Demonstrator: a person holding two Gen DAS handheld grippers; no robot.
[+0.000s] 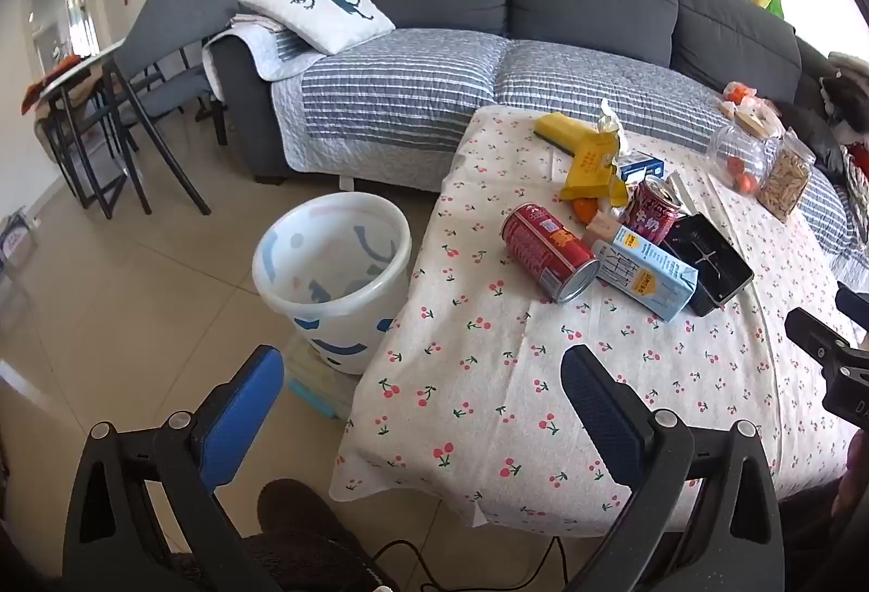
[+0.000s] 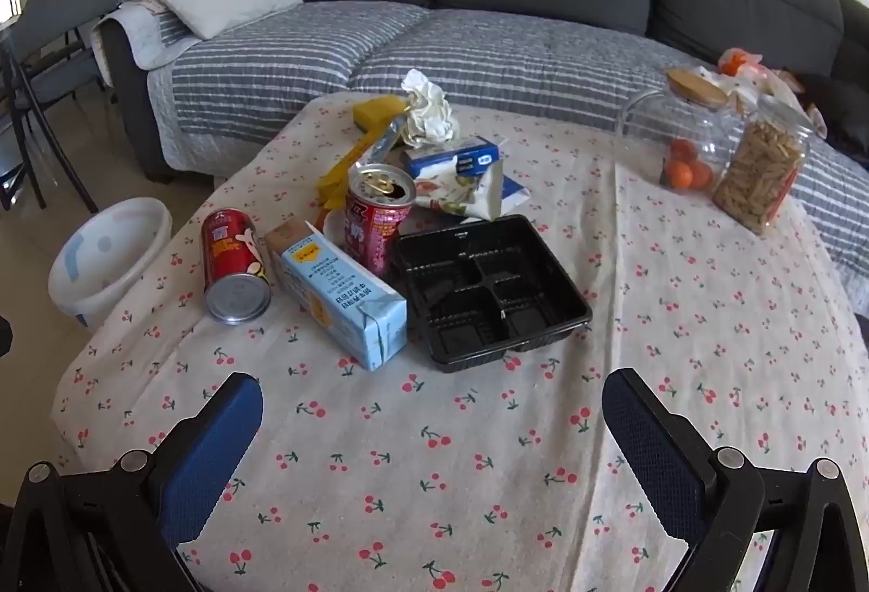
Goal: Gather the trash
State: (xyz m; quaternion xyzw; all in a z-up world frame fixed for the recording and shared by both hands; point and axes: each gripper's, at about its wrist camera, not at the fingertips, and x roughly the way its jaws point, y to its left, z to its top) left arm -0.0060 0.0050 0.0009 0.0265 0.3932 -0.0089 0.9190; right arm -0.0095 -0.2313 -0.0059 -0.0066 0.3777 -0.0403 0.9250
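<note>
Trash sits heaped on the cherry-print tablecloth (image 2: 434,456): a red can (image 2: 234,266) lying on its side, a blue carton (image 2: 342,298) touching it, an opened can (image 2: 377,217) standing upright behind, and a black tray (image 2: 489,290) just beside the carton. Crumpled tissue (image 2: 429,111) and yellow wrappers (image 1: 589,163) lie farther back, possibly over an orange. On the floor by the table's left edge stands a white bin (image 1: 331,277). Both the left gripper (image 1: 423,402) and the right gripper (image 2: 432,423) hover with jaws spread wide, nothing between them.
</note>
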